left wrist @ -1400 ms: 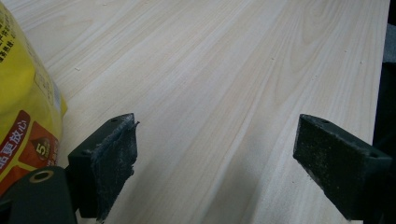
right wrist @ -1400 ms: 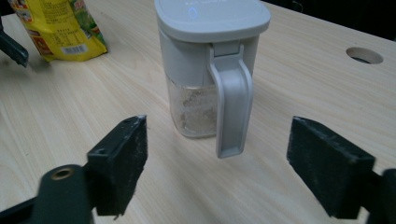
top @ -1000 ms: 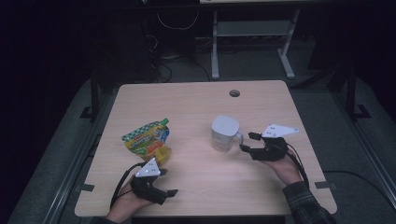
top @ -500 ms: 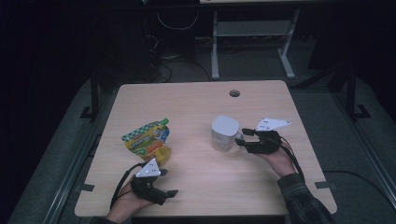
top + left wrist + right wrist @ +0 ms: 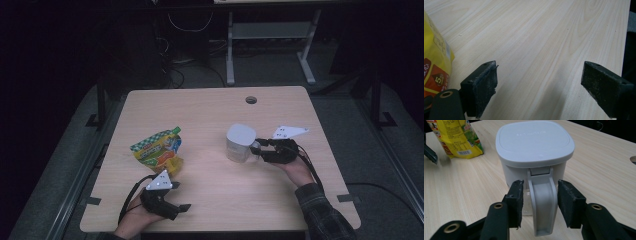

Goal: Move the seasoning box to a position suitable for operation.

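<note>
A white lidded container (image 5: 240,141) (image 5: 534,147) stands right of the table's middle, its handle (image 5: 542,205) pointing right. My right gripper (image 5: 256,148) (image 5: 541,197) straddles that handle. Its jaws have just been closing, and a thin gap still shows on each side of the handle. A yellow and green snack bag (image 5: 157,150) (image 5: 456,137) lies at the left. Near the table's front edge, just below the bag, my left gripper (image 5: 182,207) (image 5: 540,82) stands open over bare wood, with the bag's edge (image 5: 435,65) to its left.
The light wooden table (image 5: 210,110) has a round cable hole (image 5: 251,100) near its far edge. Beyond the table, a dark floor holds desk legs and cables. Bare wood lies between the bag and the container.
My right gripper has moved left up to the container, and its jaws have narrowed around the handle. The left gripper and the snack bag have stayed put.
</note>
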`<move>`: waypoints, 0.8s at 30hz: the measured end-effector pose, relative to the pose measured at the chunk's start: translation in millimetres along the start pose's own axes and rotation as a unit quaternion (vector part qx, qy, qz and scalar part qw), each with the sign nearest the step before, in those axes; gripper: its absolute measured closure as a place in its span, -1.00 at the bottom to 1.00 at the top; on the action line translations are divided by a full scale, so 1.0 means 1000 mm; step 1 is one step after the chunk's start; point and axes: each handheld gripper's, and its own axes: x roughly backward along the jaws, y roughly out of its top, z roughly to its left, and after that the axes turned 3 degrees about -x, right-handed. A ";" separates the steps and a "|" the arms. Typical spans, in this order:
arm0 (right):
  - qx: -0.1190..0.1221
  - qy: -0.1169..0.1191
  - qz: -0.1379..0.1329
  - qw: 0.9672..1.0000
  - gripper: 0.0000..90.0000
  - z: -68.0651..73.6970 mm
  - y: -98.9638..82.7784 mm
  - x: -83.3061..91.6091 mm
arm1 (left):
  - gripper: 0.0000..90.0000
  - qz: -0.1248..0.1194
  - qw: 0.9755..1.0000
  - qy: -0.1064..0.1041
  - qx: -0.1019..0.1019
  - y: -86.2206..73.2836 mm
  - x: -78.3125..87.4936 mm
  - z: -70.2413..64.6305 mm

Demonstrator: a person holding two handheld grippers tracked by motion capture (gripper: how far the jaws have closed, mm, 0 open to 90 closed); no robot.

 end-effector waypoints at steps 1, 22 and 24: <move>-0.002 0.001 0.001 1.000 0.28 0.000 0.000 0.000 | -0.71 -0.001 1.000 0.000 0.000 0.000 0.000 0.000; 0.021 -0.001 0.004 1.000 0.52 0.005 0.001 0.002 | -0.71 0.005 1.000 -0.004 -0.003 0.000 -0.001 0.000; 0.022 -0.002 0.004 1.000 0.53 0.007 0.001 0.003 | -0.71 0.005 1.000 -0.004 -0.003 0.000 -0.001 0.000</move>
